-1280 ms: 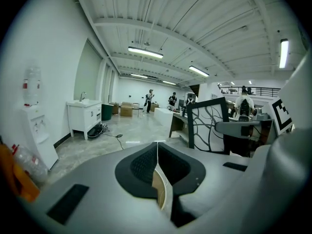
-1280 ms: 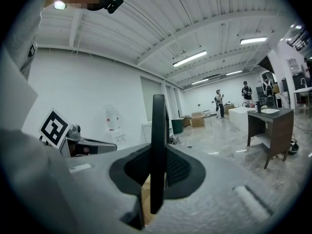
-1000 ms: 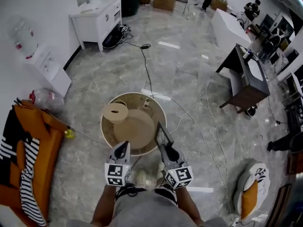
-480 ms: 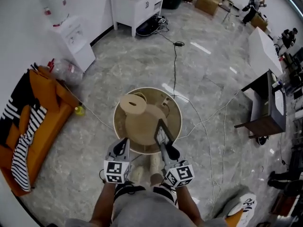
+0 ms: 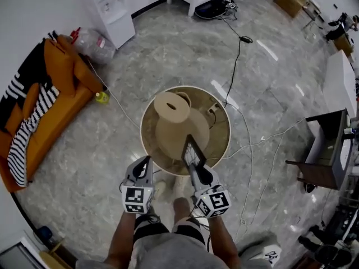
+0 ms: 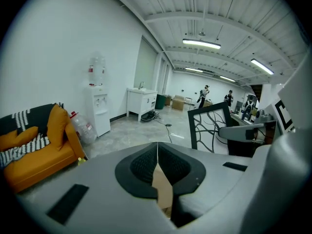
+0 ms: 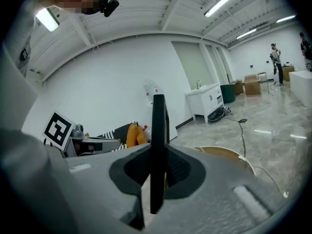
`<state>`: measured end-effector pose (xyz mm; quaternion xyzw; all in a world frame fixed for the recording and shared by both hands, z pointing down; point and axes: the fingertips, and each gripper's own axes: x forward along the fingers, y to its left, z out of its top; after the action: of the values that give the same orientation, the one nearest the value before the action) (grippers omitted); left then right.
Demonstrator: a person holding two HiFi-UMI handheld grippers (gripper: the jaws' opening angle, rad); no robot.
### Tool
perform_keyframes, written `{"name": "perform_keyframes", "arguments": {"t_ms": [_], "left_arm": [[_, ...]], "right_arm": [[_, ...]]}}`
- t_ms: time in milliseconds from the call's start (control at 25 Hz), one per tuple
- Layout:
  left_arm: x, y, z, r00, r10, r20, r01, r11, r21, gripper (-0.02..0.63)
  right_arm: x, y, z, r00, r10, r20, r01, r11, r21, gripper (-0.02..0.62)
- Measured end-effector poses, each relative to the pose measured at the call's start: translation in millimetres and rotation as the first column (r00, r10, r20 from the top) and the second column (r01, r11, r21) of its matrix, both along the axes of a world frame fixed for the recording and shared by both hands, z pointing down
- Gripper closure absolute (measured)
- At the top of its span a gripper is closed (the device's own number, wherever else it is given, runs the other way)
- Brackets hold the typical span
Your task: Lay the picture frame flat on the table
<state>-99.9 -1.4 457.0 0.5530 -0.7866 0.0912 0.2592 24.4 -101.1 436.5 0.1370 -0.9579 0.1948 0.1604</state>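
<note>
A black picture frame (image 5: 193, 152) with a branch-pattern insert stands upright over the near edge of the round tan table (image 5: 217, 122), and my right gripper (image 5: 197, 171) is shut on its lower edge. In the right gripper view the frame (image 7: 158, 130) runs edge-on between the two pads. My left gripper (image 5: 145, 162) hovers just left of it at the table's near rim, shut and holding nothing. The left gripper view shows the frame (image 6: 210, 126) off to its right. A round beige disc-shaped object (image 5: 172, 106) sits on the table's far left part.
An orange sofa (image 5: 53, 102) with a striped blanket lies to the left. A white water dispenser (image 5: 109, 7) and a large clear bottle (image 5: 92, 41) stand at the back left. Cables (image 5: 241, 43) trail across the marble floor. A dark desk (image 5: 325, 156) stands at the right.
The head view has swung, so the table and sofa sit further right and up in the picture. Both grippers keep their places by the table's near rim, the frame still upright in the right one.
</note>
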Motion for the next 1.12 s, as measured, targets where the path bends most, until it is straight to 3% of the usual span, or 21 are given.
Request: {"name": "perform_keyframes", "arguments": {"t_ms": [480,1120], "left_arm": [[-21.4,-2.7,139.2,0.996,-0.082,-0.035,0.080,0.994,-0.075,0.583],[-16.6,0.5,310.9,0.990,-0.078,-0.113,0.059,0.985,-0.163,0.583]], "right_arm": [[-36.2,-12.0,152.5,0.990,-0.100,-0.094,0.090,0.990,-0.106,0.549],[-30.8,2.9,338.6,0.963,-0.156,-0.220,0.108,0.971,-0.215,0.549]]}}
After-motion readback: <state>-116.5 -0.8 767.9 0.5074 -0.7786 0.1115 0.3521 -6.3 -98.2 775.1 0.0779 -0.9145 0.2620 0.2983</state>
